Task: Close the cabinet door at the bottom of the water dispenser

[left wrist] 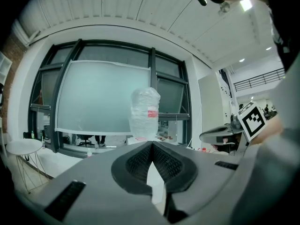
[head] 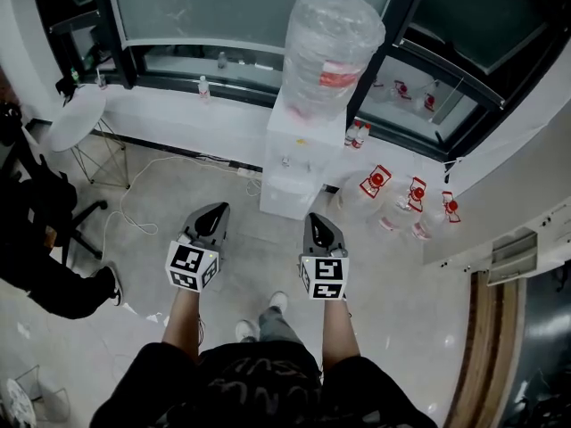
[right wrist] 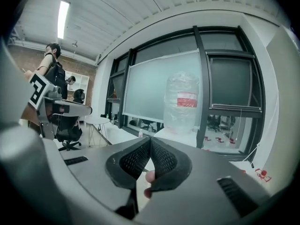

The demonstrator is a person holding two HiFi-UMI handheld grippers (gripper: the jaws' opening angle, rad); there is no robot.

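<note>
The white water dispenser (head: 294, 154) stands against the window wall with a large clear bottle (head: 328, 47) on top. Its bottom cabinet front (head: 284, 199) faces me, and I cannot tell how its door stands. My left gripper (head: 214, 210) and right gripper (head: 319, 219) are held side by side, short of the dispenser, both shut with nothing between the pads. In the left gripper view the jaws (left wrist: 152, 146) meet below the bottle (left wrist: 144, 114). The right gripper view shows its jaws (right wrist: 150, 142) closed, the bottle (right wrist: 182, 104) ahead.
A round white side table (head: 76, 119) stands at the left, with a cable (head: 143, 185) on the floor beside it. Several spare water bottles (head: 401, 208) lie right of the dispenser. A person in black (head: 36, 239) sits at the far left. My shoes (head: 259, 324) are below.
</note>
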